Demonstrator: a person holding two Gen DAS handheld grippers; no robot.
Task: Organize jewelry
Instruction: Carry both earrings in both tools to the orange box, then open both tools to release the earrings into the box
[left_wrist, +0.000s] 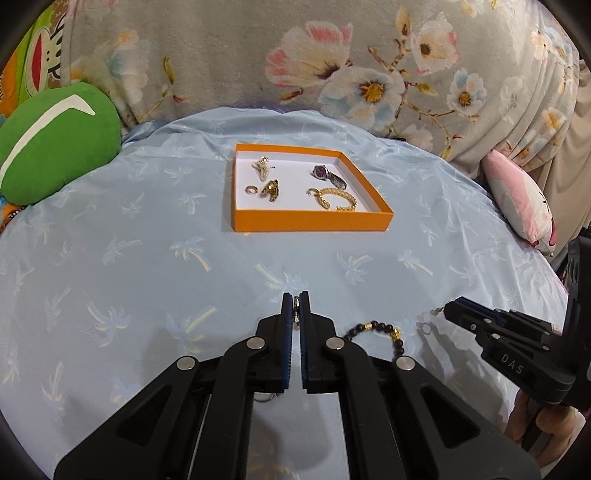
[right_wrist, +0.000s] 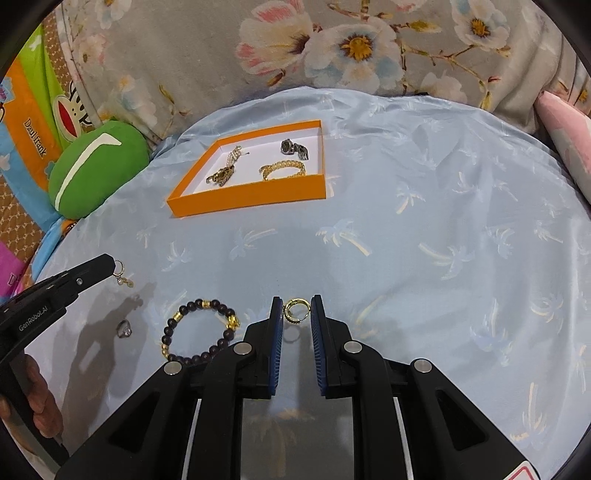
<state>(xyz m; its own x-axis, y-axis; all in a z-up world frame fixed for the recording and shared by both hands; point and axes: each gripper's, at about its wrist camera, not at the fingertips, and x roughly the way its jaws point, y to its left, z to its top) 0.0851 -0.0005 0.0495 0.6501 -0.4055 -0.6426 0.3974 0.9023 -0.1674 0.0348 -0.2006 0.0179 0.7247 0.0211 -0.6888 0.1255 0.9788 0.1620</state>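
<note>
Pale blue palm-print bedsheet (right_wrist: 424, 229) against floral grey cushion (left_wrist: 229, 55), shallow orange cardboard tray (left_wrist: 312, 220) of gold jewelry, left tongs (left_wrist: 296, 308) clenched on small pearl-drop hoop earring (right_wrist: 122, 275), right tongs (right_wrist: 297, 314) parted around gold hoop earring (right_wrist: 294, 309) lying on sheet, dark beaded bracelet (right_wrist: 199, 332) beside

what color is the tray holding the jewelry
The tray is orange outside with a white floor, clearest in the right wrist view.

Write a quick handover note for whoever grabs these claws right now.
Left claw: shut on a dangly earring, lifted.
Right claw: open, fingers either side of a gold hoop earring.
Orange tray: already holds a watch, gold chain bracelet and smaller pieces.
Left to do: beaded bracelet and a small ring lie on the blue cloth; both earrings also go in.
</note>
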